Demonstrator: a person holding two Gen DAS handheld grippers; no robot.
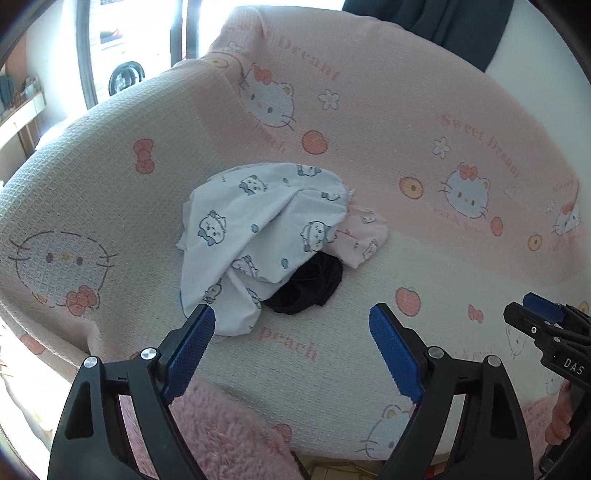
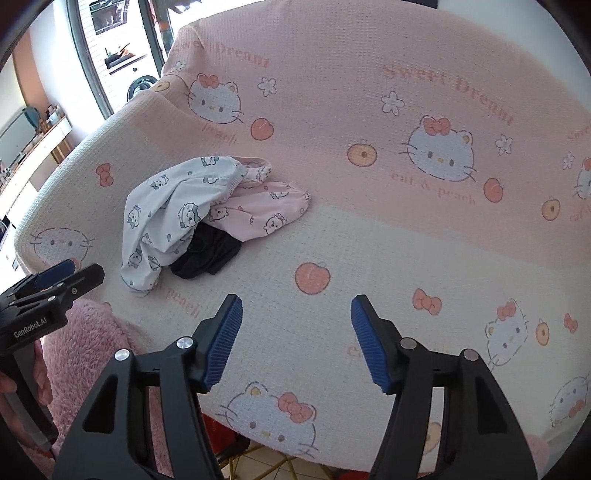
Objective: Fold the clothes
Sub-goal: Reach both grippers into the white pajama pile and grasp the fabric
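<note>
A crumpled pile of small clothes lies on a pink and cream cat-print cover (image 1: 369, 110). On top is a white garment with blue cat prints (image 1: 255, 236) (image 2: 166, 218). A pink printed garment (image 1: 364, 236) (image 2: 258, 210) pokes out behind it, and a dark navy piece (image 1: 306, 286) (image 2: 210, 254) lies in front. My left gripper (image 1: 291, 328) is open just short of the pile, its left pad near the white garment's lower edge. My right gripper (image 2: 295, 321) is open over bare cover, right of the pile. Each gripper shows at the edge of the other's view.
A fluffy pink blanket (image 1: 229, 435) (image 2: 85, 339) lies at the near edge of the cover. A dark cloth (image 1: 454, 22) hangs at the top right. A window and a desk (image 1: 22, 110) stand at the far left. Floor shows below the cover's front edge (image 2: 266, 461).
</note>
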